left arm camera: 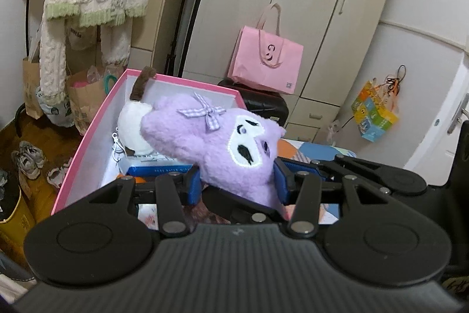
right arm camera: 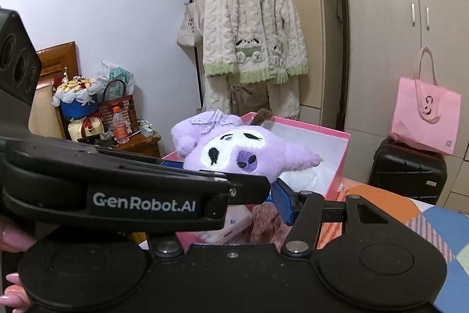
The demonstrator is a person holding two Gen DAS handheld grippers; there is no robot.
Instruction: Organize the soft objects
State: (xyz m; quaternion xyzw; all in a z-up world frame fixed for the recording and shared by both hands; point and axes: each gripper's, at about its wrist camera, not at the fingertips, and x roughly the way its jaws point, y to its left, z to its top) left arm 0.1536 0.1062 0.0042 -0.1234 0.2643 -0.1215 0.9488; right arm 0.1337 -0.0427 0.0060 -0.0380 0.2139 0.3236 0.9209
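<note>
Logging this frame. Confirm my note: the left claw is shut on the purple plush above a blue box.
One detail is wrong: the box is pink, not blue, as the left wrist view shows. The rest stands: the left claw is shut on the purple plush above that box.

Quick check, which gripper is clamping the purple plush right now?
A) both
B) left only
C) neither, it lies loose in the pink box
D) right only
B: in the left wrist view the left gripper has its blue pads pressed into the purple plush above the pink box; the right gripper's one visible pad is off the plush.
</note>
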